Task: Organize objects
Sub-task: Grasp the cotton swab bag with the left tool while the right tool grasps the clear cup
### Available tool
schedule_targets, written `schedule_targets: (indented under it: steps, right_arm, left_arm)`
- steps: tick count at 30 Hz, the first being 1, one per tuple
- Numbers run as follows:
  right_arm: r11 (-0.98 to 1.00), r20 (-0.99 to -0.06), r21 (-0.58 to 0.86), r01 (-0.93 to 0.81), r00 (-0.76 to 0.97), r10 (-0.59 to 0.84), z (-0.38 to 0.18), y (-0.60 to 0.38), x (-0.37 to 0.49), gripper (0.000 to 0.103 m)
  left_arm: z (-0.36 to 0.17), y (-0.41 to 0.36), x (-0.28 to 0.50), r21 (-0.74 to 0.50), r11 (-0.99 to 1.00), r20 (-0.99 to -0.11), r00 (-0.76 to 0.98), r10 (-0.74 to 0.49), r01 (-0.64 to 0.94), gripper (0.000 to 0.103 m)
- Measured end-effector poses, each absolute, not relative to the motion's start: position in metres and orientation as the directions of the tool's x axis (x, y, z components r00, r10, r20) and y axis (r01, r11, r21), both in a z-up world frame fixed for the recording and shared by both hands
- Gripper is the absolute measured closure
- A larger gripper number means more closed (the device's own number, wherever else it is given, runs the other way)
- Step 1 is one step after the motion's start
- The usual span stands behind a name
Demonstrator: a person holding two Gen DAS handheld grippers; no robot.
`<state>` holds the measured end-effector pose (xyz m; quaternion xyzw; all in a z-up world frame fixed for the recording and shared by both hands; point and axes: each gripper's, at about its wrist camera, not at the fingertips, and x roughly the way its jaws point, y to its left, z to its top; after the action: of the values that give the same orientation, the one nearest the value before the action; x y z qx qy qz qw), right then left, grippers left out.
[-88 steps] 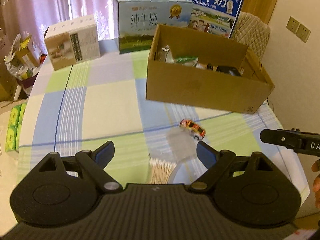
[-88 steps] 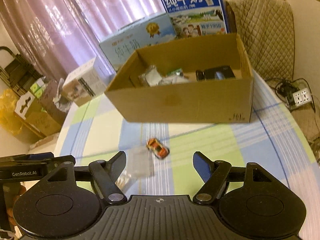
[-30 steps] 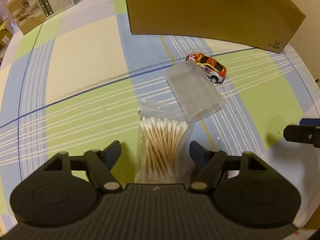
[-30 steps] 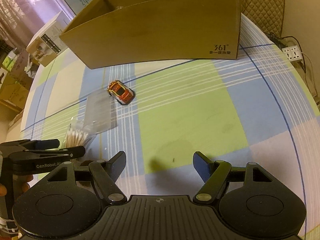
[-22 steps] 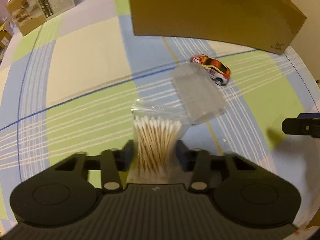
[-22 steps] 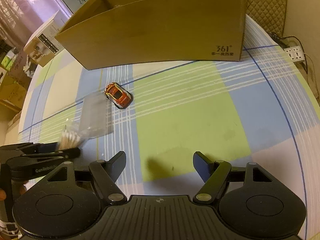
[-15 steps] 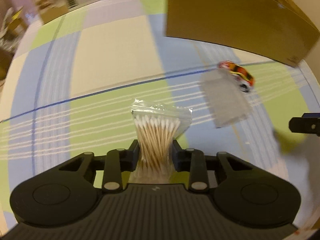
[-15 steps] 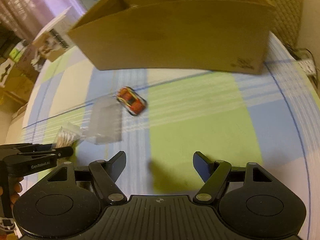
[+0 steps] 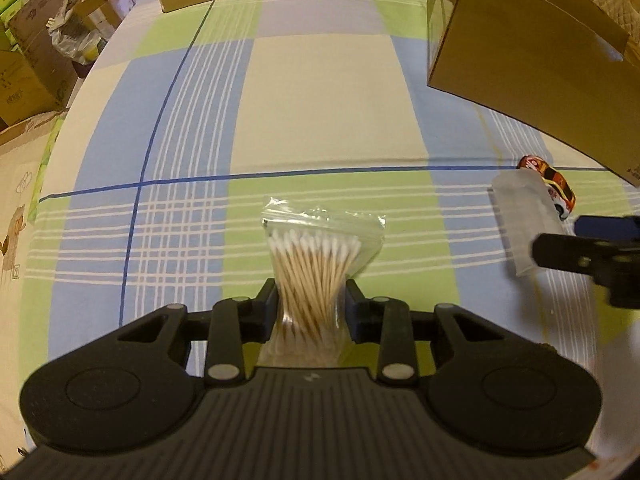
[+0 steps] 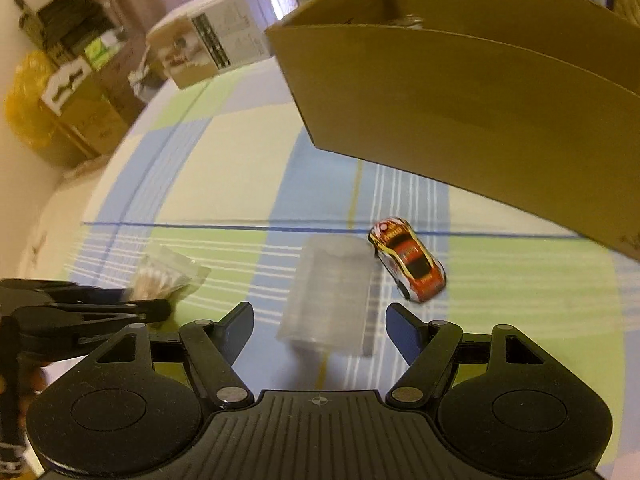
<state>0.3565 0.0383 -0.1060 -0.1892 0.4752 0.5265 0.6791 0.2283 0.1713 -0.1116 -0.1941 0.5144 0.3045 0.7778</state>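
My left gripper (image 9: 310, 300) is shut on a clear bag of cotton swabs (image 9: 316, 264), pinched at its middle just above the checked tablecloth (image 9: 320, 96). In the right wrist view the same bag of cotton swabs (image 10: 160, 276) shows at the left, in the left gripper (image 10: 152, 307). My right gripper (image 10: 320, 320) stands open over a translucent plastic box (image 10: 332, 292), whose near end lies between the fingers without touching them. An orange toy car (image 10: 408, 262) sits just right of that box. In the left wrist view the plastic box (image 9: 524, 220) and the toy car (image 9: 550, 184) lie at the right.
A large open cardboard box (image 10: 460, 100) stands at the back right, also seen as the cardboard box (image 9: 532, 60). A white carton (image 10: 208, 48) sits at the table's far left. Cartons and bags (image 9: 36, 48) crowd the floor beyond the left edge.
My left gripper closed on the swab bag and carried it to the left. My right gripper swung left, from bare cloth to over the plastic box, and stayed open.
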Motion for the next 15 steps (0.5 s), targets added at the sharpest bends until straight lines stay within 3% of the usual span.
schedule_targets:
  steps: [5,7,10,15]
  right_arm:
    - [0.357,-0.859,0.199,-0.913,0.014,0.512,-0.119,0.053,0.353,0.034]
    - [0.351,-0.87,0.161,-0.922,0.035,0.492,-0.125,0.057,0.35,0.044]
    - [0.323,-0.862,0.138,-0.936,0.047,0.504,-0.127,0.058,0.346,0.051]
    - [0.276,-0.858,0.126,-0.953,0.035,0.513,-0.129,0.056,0.342,0.052]
  left_arm:
    - [-0.112,0.171,0.23,0.016,0.74,-0.917,0.284,0.278,-0.673,0.071]
    - [-0.112,0.172,0.231,0.015,0.739,-0.917,0.285,0.279,-0.673,0.071]
    - [-0.113,0.173,0.232,0.015,0.739,-0.917,0.285,0.279,-0.674,0.071]
    - [-0.113,0.172,0.232,0.017,0.739,-0.917,0.284,0.28,-0.674,0.07]
